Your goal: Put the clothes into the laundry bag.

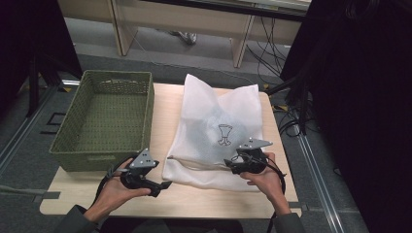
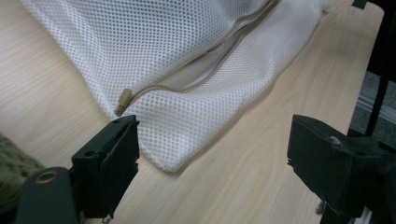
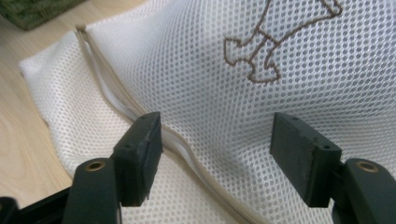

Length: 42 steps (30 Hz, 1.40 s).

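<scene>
A white mesh zip bag (image 1: 218, 131) lies flat on the wooden table (image 1: 194, 201), with a brown stitched emblem (image 1: 224, 134) on its top face. My left gripper (image 1: 167, 184) hovers at the bag's near left corner, jaws wide apart and nothing between them. In the left gripper view (image 2: 212, 140) the beige zipper pull (image 2: 123, 99) lies just ahead of the left jaw, and the zip stands partly open. My right gripper (image 1: 228, 162) is over the bag's near right part. In the right gripper view (image 3: 215, 140) its jaws stand open above the mesh (image 3: 233, 93), and the zipper (image 3: 112, 88) runs past the left jaw.
A green woven basket (image 1: 150, 97) stands on the table's left half, right beside the bag, with nothing visible inside. Bare wood runs along the near edge in front of both hands. Cables and dark stands crowd the floor to the right.
</scene>
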Each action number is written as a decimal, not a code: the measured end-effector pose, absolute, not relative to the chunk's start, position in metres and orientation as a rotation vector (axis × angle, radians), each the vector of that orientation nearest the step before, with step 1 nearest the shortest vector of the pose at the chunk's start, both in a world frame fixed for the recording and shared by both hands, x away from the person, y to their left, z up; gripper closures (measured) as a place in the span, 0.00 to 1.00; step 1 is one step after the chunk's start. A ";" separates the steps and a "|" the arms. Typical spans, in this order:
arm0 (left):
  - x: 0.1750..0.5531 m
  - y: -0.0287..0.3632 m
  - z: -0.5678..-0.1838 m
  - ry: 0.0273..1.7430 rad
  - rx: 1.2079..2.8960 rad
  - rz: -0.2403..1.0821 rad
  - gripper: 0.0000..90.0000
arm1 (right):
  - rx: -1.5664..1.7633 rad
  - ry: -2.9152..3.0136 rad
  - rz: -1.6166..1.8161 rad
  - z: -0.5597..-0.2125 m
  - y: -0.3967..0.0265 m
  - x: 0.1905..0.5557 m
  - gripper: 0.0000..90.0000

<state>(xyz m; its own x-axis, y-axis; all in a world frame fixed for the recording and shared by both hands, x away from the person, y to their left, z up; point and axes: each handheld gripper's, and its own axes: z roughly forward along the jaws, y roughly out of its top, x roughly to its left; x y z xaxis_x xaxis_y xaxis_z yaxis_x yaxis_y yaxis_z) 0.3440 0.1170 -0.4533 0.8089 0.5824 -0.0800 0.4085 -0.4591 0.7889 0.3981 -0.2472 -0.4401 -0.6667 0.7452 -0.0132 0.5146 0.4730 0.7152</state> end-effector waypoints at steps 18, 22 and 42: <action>0.333 0.143 -0.450 0.745 2.102 0.296 0.19 | 1.047 2.391 1.126 -0.440 -0.239 0.375 0.33; 0.333 0.146 -0.449 0.723 2.114 0.316 0.18 | 1.038 2.407 1.118 -0.443 -0.240 0.371 0.33; 0.301 0.145 -0.452 0.762 2.143 0.321 0.18 | 1.037 2.397 1.111 -0.445 -0.244 0.341 0.32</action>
